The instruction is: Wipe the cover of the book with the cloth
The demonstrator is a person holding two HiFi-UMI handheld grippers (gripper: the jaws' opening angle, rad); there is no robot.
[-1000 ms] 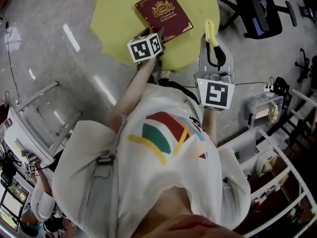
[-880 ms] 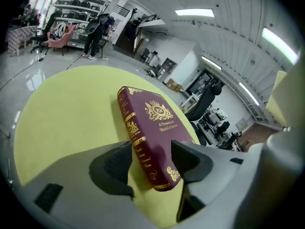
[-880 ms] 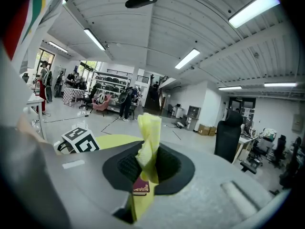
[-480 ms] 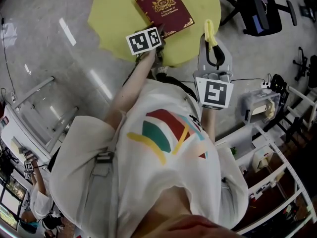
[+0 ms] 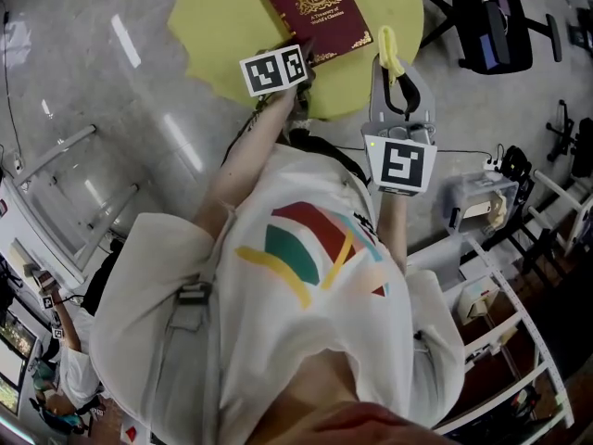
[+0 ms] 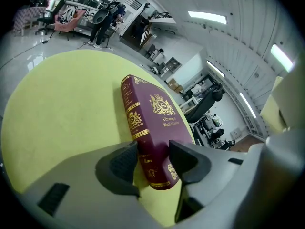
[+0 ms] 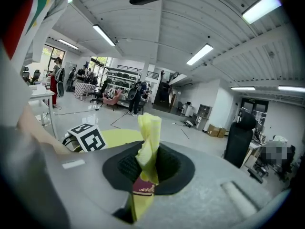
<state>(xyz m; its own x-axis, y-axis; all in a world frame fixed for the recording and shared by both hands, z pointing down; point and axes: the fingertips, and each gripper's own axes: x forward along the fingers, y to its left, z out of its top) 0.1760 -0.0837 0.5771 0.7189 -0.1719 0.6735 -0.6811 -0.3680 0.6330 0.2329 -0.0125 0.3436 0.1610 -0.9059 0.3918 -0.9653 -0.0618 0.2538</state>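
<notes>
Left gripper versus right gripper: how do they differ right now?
The left gripper has its jaws apart around the near corner of the book, and they have just been closing. The right gripper is shut on the yellow cloth. The left gripper looks down at the table, while the right gripper looks more level, across the room. Both carry a marker cube.

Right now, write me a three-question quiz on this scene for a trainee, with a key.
1. True or false: the right gripper is shut on the cloth.
2. Pick one. The book lies on: A) the floor, B) the yellow table, C) a chair.
3. What stands between the jaws of the left gripper?

Key
1. True.
2. B.
3. The near end of the book; those jaws have just been closing.
</notes>
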